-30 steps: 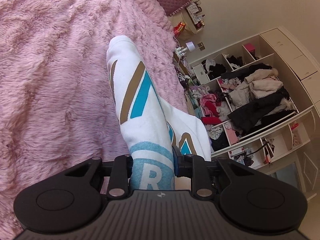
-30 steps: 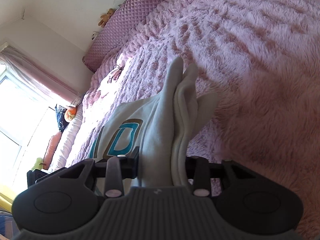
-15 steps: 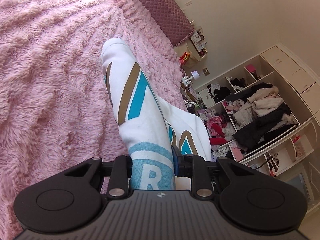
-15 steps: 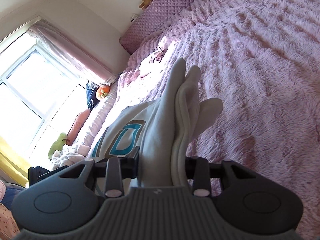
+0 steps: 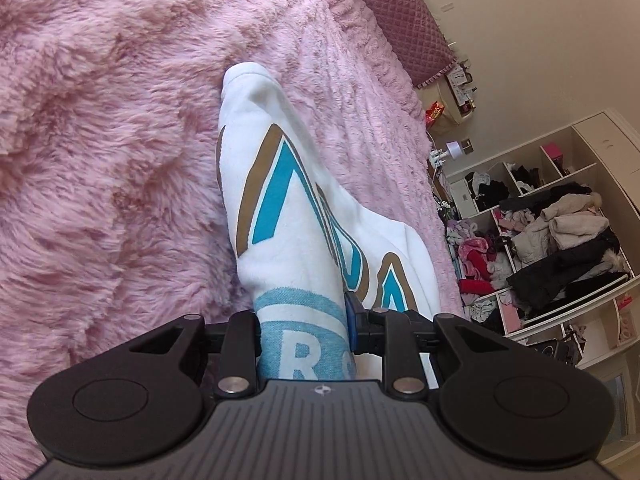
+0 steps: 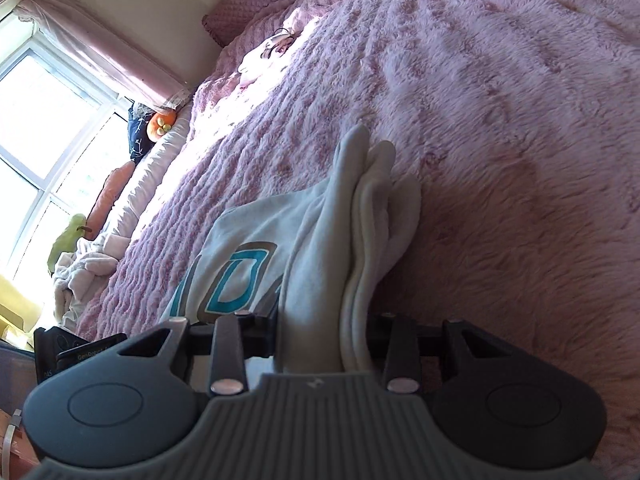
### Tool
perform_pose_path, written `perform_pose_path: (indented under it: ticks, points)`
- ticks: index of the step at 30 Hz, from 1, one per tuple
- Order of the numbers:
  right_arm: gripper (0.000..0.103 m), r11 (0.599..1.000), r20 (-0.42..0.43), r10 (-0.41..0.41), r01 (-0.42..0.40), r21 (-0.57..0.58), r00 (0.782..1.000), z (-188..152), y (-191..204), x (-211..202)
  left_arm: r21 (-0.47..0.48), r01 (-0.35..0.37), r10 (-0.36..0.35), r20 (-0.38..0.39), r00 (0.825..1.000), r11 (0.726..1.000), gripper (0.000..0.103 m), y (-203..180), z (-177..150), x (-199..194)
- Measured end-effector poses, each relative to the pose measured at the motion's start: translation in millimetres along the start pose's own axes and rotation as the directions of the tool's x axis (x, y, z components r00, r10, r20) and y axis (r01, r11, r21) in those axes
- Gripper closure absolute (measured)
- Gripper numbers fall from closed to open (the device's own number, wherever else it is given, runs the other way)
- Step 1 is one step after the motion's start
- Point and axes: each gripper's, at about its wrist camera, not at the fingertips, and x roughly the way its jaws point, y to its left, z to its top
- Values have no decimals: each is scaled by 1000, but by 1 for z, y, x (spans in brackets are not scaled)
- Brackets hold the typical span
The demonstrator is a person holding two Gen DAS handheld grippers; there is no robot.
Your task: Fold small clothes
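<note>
A white sweatshirt (image 5: 280, 208) with teal and brown letters is stretched between my two grippers over the fluffy pink blanket (image 5: 100, 160). My left gripper (image 5: 304, 320) is shut on a bunched edge printed with a pale blue ring and letters. In the right wrist view the same sweatshirt (image 6: 248, 240) drapes onto the blanket (image 6: 500, 120), and my right gripper (image 6: 324, 332) is shut on several folded layers of it, which stick out ahead like a fin. The cloth hides both grippers' fingertips.
Open white shelves (image 5: 560, 232) stuffed with clothes stand past the bed's right side, beside a cluttered nightstand (image 5: 452, 92). A quilted headboard cushion (image 5: 392, 12) lies at the far end. A small pink garment (image 6: 272, 48), a crumpled clothes pile (image 6: 80, 272) and a window (image 6: 40, 120) are on the left.
Both grippers have travelled across the bed and sunk lower, carrying the sweatshirt with them. Its hanging end now lies closer to the blanket. Both grips look the same.
</note>
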Motion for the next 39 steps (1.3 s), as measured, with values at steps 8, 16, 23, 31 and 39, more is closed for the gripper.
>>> perform_pose_path:
  ticks: [8, 16, 23, 31, 39]
  points:
    - [56, 1000, -4, -14, 14, -6, 1000, 3, -13, -1, 8, -22, 22, -21, 1000, 1000, 60, 13, 9, -17]
    - [53, 991, 45, 30, -24, -131, 999, -31, -13, -84, 277, -96, 70, 105, 992, 956, 59, -49, -20, -92]
    - [98, 976, -24, -61, 54, -209, 998, -80, -23, -92, 330, -55, 40, 50, 998, 942, 55, -74, -67, -78]
    - [103, 990, 24, -84, 87, -114, 996, -88, -21, -113, 311, -71, 75, 1, 997, 948, 50, -68, -79, -51]
    - [85, 994, 19, -111, 111, -13, 994, -91, -42, -106, 344, -91, 91, 16, 996, 935, 51, -77, -78, -47]
